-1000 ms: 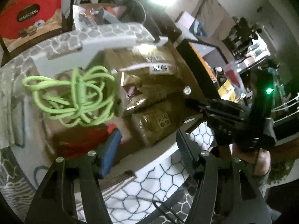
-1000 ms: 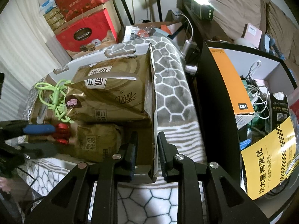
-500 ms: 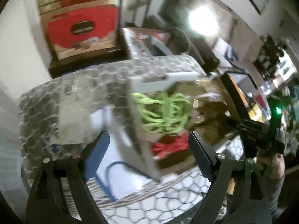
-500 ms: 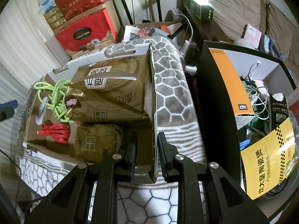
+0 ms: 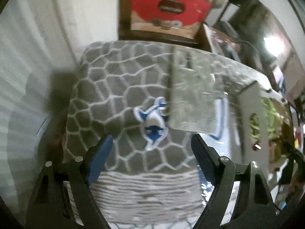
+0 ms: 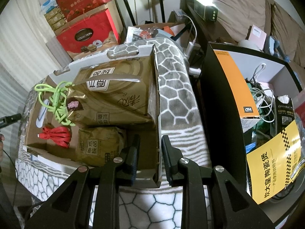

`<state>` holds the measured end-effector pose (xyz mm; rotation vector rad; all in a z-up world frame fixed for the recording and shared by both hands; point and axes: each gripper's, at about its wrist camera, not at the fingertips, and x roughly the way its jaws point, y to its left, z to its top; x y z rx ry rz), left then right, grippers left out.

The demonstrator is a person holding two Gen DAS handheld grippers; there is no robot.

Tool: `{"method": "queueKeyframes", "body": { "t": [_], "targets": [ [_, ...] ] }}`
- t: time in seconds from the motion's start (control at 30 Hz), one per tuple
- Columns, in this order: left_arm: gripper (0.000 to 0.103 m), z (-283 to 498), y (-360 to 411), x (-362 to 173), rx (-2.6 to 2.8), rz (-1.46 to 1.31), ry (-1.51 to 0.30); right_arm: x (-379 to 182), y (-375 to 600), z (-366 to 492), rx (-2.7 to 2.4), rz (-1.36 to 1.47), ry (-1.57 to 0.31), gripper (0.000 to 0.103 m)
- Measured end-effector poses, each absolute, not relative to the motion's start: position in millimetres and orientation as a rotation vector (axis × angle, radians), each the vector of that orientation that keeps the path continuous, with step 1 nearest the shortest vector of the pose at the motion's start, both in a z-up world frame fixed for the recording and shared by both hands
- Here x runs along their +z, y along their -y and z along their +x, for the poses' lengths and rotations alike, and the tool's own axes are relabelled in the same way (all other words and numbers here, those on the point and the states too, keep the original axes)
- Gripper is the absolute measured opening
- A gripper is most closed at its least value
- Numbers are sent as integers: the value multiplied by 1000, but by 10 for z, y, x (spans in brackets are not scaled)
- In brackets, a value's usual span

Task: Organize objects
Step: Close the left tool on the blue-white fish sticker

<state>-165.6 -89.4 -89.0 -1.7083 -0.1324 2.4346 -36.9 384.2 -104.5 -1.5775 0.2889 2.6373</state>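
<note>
The right tongs (image 6: pixel 148 156) are nearly closed on the near right wall of the open brown cardboard box (image 6: pixel 155 114), one finger inside and one outside, pads pressed against the thin wall. The box rests on a grey blanket with a white honeycomb pattern (image 6: pixel 175 103). Inside it lie a large gold-brown pack of tissues (image 6: pixel 114 97), a smaller gold-brown tissue pack (image 6: pixel 99 145) just in front of it, a bright green coiled cable (image 6: pixel 57 103) touching the large pack's left edge, and a red bundled cable (image 6: pixel 57 136) on the box floor below the green one. Behind the box stands a red gift carton with a dark oval label (image 6: pixel 85 32); to the right is a black open-fronted shelf (image 6: pixel 219 103) holding an orange-and-white box (image 6: pixel 236 85) and tangled white wires.

The left tongs (image 5: pixel 152 150) stand wide apart with nothing between them (their jaws have just been opening), pointing down at the grey honeycomb blanket (image 5: pixel 114 84), above a blue-and-white motif (image 5: pixel 152 122) on it. This view is smeared, so the grey slab (image 5: pixel 192 95) beyond the fingers is probably a flap of the box, though that is unclear. The green cable (image 5: pixel 266 112) shows faintly at the right edge, well apart from the left tongs.
</note>
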Motion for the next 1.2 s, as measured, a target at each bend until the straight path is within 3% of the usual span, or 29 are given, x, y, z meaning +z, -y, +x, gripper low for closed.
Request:
{"method": "queueKeyframes", "body": {
  "t": [0.2,0.57,0.67,0.73,0.83,0.97,1.03,1.2],
  "targets": [
    [82,-1666,952,-998,2430,-1660,109,-1052,-3838,-368,2637,-1578,-294,24],
    [80,-1591,560,-1173,2446,-1639,-214,-1059,-3843,-365,2637,-1579,-290,24],
    [65,-1573,560,-1165,2428,-1615,-181,-1060,-3841,-366,2636,-1578,-291,24],
    [45,-1558,542,-1148,2416,-1597,-196,-1059,-3842,-365,2636,-1578,-290,24],
    [25,-1551,526,-1124,2392,-1586,-205,-1060,-3842,-365,2636,-1578,-290,24],
    [24,-1553,590,-1114,2374,-1575,-161,-1058,-3842,-366,2636,-1578,-289,24],
    [10,-1534,659,-1089,2386,-1577,-140,-1061,-3842,-365,2637,-1579,-289,24],
    [8,-1496,733,-1038,2389,-1556,-115,-1057,-3841,-366,2635,-1579,-290,24]
  ]
}}
